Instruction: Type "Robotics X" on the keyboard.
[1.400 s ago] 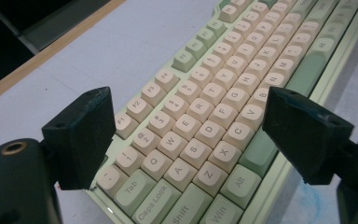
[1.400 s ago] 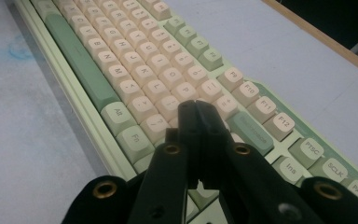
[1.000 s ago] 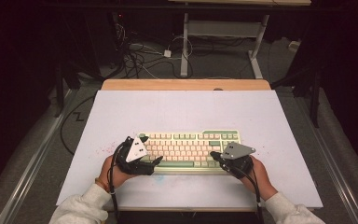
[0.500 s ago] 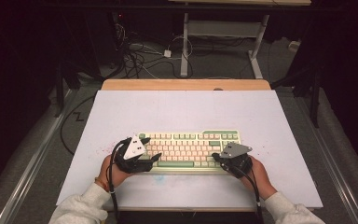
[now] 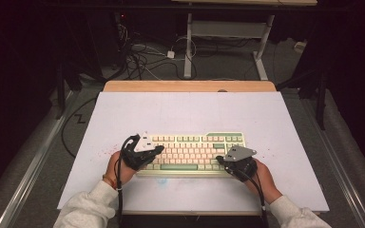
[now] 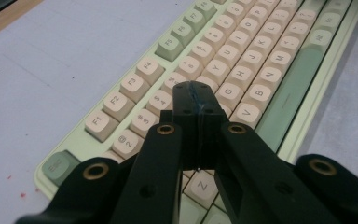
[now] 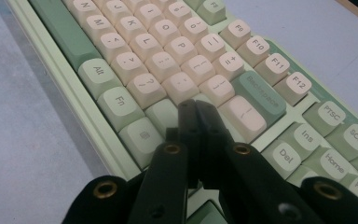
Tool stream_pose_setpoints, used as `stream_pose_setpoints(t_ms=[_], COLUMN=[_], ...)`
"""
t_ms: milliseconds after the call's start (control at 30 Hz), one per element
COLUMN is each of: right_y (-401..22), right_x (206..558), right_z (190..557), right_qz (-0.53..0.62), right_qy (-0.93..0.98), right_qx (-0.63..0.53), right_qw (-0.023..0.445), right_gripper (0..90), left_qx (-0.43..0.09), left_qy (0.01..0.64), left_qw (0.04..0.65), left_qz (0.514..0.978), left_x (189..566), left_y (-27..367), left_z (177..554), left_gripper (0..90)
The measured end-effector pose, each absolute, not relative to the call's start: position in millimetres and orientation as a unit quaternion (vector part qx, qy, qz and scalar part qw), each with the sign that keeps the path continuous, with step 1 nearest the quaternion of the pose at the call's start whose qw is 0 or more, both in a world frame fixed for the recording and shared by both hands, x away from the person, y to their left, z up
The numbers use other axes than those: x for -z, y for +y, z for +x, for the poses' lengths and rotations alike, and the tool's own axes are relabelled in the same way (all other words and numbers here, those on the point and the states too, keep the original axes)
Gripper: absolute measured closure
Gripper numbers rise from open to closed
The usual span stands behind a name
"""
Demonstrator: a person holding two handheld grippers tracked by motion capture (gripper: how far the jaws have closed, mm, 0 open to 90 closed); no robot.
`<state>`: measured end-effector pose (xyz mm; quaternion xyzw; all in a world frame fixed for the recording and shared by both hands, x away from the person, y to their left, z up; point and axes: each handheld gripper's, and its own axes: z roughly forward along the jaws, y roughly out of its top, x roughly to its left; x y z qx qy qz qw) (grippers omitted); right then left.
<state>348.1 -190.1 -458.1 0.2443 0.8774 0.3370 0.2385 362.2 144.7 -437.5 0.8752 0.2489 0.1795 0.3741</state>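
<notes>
Left gripper jaws just closed together, empty, over keyboard, right gripper jaws together, white worktop.

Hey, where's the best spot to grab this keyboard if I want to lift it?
Probably the keyboard by its two short ends, one set of jaws coming in level from each side. It lies flat and long, and those thin bare edges look narrow enough to pinch, unlike the key-covered top.

Keyboards: one keyboard, pale green with cream keys
Grippers: two, a left gripper and a right gripper
Jaws: two on each gripper, four in all
Hands: two, a left hand and a right hand
Tables: one table with a white top
Space bars: one, green
</notes>
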Motion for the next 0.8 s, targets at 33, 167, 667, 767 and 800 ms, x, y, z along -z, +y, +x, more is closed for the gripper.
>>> stream_pose_setpoints(t_ms=[33,167,667,767,800], right_y=[-190.1,-190.0,-189.7,-189.6,-189.7], right_x=[458.1,458.3,458.5,458.5,458.5], right_z=[347.9,347.7,347.1,347.0,346.9], right_qz=[0.245,0.245,0.245,0.244,0.245], right_qy=[0.877,0.877,0.877,0.877,0.877], right_qx=[-0.337,-0.337,-0.336,-0.336,-0.336], right_qw=[0.238,0.239,0.241,0.241,0.241], right_gripper=[90.0,90.0,90.0,90.0,90.0], left_qx=[-0.178,-0.171,-0.167,-0.167,-0.167], left_qy=[0.248,0.244,0.247,0.248,0.249], left_qw=[0.373,0.369,0.333,0.328,0.328], left_qz=[0.876,0.880,0.894,0.896,0.896], left_x=[437.8,438.8,448.2,449.4,449.5], left_y=[142.5,134.2,115.4,114.4,114.4], left_z=[363.4,367.9,384.7,386.2,386.4], left_gripper=[87.7,87.7,87.7,87.7,87.7])
